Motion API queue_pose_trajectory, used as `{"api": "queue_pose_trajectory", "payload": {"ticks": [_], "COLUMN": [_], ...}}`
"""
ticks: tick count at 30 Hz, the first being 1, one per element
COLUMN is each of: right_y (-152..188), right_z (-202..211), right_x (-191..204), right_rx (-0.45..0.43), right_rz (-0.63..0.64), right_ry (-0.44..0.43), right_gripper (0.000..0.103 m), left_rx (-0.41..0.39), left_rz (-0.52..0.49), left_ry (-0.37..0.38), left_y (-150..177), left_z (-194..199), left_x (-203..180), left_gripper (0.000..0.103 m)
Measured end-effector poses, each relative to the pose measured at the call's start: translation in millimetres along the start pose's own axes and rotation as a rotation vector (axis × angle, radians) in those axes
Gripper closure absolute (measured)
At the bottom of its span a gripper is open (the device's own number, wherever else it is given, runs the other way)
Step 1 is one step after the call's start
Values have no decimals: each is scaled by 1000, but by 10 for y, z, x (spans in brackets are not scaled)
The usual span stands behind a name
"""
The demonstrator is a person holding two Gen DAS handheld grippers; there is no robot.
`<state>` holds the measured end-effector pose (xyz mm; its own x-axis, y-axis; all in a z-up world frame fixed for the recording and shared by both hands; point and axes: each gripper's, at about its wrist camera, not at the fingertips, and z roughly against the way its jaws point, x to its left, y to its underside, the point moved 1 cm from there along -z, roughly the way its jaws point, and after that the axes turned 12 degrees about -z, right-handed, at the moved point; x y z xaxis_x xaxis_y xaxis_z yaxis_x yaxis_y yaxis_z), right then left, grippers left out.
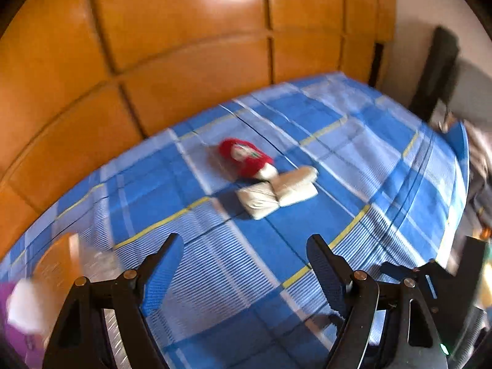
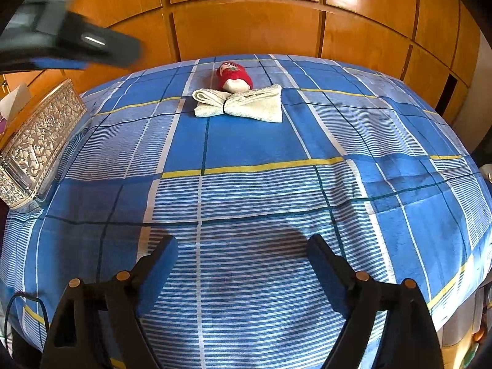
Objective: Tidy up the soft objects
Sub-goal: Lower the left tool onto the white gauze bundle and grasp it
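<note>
A red soft toy with a white end (image 1: pixel 244 156) (image 2: pixel 235 75) lies on the blue checked bedspread (image 1: pixel 276 246) (image 2: pixel 255 141). Right beside it sit two folded white towels (image 1: pixel 278 190) (image 2: pixel 240 103), their edges touching. My left gripper (image 1: pixel 244 240) hangs open over the bedspread, well short of the towels, with nothing between its fingers. My right gripper (image 2: pixel 243 241) is also open and empty, low over the near part of the bed. In the right wrist view the left gripper (image 2: pixel 70 43) shows as a blurred dark shape at the upper left.
An ornate silver tissue box (image 2: pixel 40 141) (image 1: pixel 61 264) stands at the bed's left edge. Orange wooden wardrobe panels (image 2: pixel 246 24) (image 1: pixel 184 46) rise behind the bed. The bed drops off at the right (image 1: pixel 458 184), where clutter lies.
</note>
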<state>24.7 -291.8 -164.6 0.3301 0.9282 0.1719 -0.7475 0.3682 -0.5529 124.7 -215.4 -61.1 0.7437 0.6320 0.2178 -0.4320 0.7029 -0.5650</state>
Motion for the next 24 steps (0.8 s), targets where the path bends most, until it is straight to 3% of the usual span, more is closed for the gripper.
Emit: {"api": "queue_pose_trajectory", "payload": {"ticks": [8, 14, 17, 18, 20, 24], "right_y": [-6, -23, -31, -33, -40, -35], "right_z": [-9, -21, -26, -24, -23, -26], "right_x": [-12, -26, -40, -43, -55, -53], "right_rx": [4, 12, 12, 11, 8, 5], "right_rz": [-8, -12, -17, -18, -25, -14], "right_ry": [-10, -26, -31, -33, -39, -39], "right_gripper": [13, 12, 12, 12, 12, 12], "left_rx": [84, 149, 164, 158, 156, 160], "left_rz": [-217, -354, -305, -282, -265, -179], "left_ry": [36, 105, 175, 197, 180, 195], "left_y": [-437, -536, -523, -521, -475, -244], "left_z": [-783, -1200, -1289, -1274, -1204, -990], "left_x": [-182, -296, -269, -255, -253, -222], "left_gripper": [12, 12, 31, 43, 56, 60]}}
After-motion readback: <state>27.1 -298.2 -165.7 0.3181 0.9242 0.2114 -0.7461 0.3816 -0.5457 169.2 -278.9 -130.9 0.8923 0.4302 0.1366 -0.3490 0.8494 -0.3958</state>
